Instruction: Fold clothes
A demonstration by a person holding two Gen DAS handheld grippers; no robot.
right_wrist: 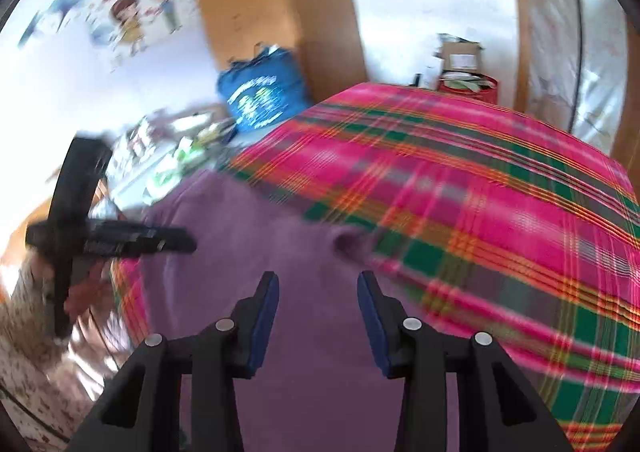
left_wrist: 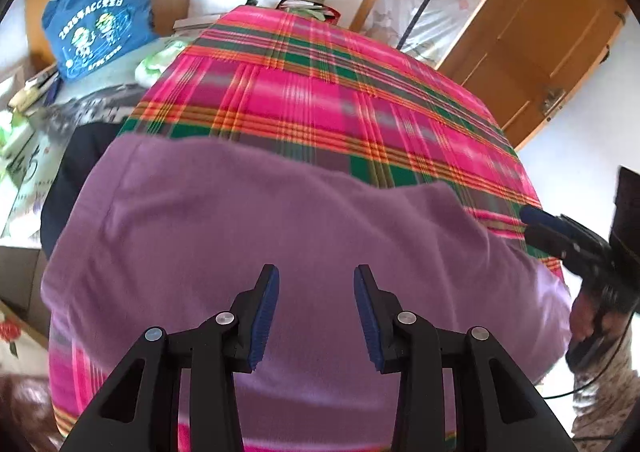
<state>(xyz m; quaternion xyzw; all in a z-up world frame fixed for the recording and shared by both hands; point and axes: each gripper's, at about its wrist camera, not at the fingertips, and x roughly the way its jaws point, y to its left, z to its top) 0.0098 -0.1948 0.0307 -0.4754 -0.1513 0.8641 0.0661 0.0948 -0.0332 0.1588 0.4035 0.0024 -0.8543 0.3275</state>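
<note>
Bed, plaid cover (left_wrist: 320, 92). Wooden door (left_wrist: 540, 44) at 2 o'clock. Blue bag (left_wrist: 100, 28) at 10 o'clock against wooden wardrobe (right_wrist: 272, 4). Cartoon stickers (right_wrist: 144, 12) on white wall. Daylight.

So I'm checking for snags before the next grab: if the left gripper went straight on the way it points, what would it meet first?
Most likely the purple garment spread on the plaid blanket. The left gripper points down at it with jaws open and empty; how far off is unclear.
</note>
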